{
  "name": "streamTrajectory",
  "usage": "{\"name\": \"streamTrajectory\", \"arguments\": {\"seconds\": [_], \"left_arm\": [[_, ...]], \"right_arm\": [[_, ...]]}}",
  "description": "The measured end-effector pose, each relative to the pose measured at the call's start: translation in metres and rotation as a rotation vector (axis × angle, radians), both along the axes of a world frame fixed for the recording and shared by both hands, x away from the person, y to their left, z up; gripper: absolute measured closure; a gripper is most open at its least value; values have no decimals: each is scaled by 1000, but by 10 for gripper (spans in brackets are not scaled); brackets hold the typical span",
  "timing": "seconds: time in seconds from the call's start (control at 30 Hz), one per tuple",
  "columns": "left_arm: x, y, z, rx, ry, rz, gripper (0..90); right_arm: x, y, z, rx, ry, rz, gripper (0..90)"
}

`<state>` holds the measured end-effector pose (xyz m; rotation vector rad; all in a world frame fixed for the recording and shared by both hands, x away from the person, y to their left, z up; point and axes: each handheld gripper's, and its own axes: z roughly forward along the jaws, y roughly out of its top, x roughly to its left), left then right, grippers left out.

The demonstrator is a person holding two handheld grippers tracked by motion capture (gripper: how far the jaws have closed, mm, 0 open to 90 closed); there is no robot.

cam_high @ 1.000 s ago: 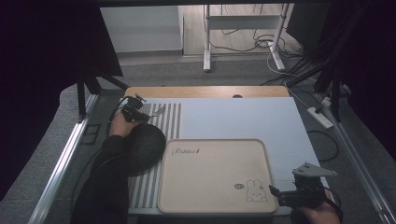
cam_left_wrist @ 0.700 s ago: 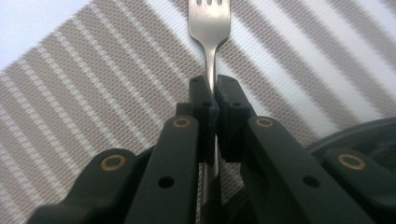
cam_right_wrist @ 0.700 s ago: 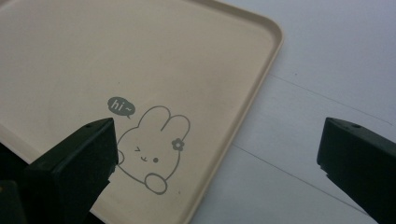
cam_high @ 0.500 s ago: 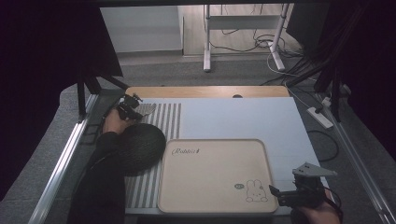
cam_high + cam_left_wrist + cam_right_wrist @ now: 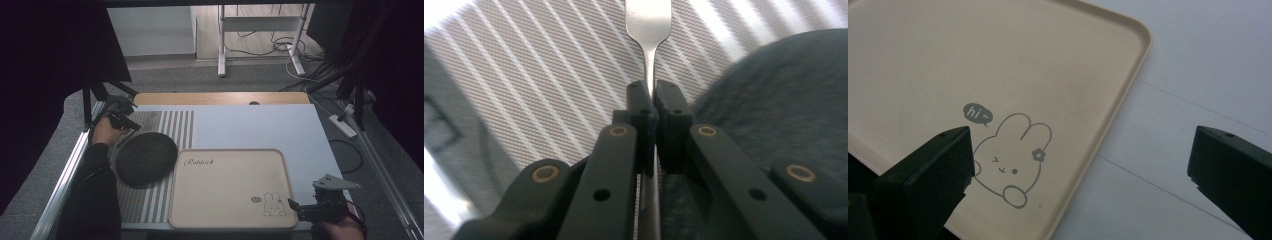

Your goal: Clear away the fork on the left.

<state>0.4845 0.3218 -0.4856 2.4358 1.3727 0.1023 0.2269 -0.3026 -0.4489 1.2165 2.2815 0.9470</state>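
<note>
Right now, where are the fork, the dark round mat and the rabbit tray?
fork [image 5: 647, 22]: left gripper view, on its shiny neck below the tines.
dark round mat [image 5: 146, 159]: high view, on its woven middle.
rabbit tray [image 5: 227, 192]: high view, on its bare beige floor.

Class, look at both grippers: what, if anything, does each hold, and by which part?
The left gripper is shut on a fork, clamped on its thin handle just below the head. The right gripper is open and holds nothing, hovering over the tray's corner.
</note>
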Motion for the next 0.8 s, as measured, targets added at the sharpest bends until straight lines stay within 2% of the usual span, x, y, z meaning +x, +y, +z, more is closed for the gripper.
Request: {"name": "streamTrajectory", "arguments": {"seconds": [0.13,0.37,0.5,0.6,0.8], "left_arm": [[-5,-4,-2,-13,13,-5,860],[-17,-15,-1,-60,1,-24,860],[-24,-23,-1,-69,0,-36,860],[-28,-29,-1,-54,10,-44,860],[-41,-36,1,-72,8,-54,860]], "right_arm": [[0,0,0,1,0,0,0],[0,0,0,1,0,1,0],[0,0,0,2,-1,2,0],[0,0,0,1,-2,3,0],[0,0,0,3,-2,4,0]]}}
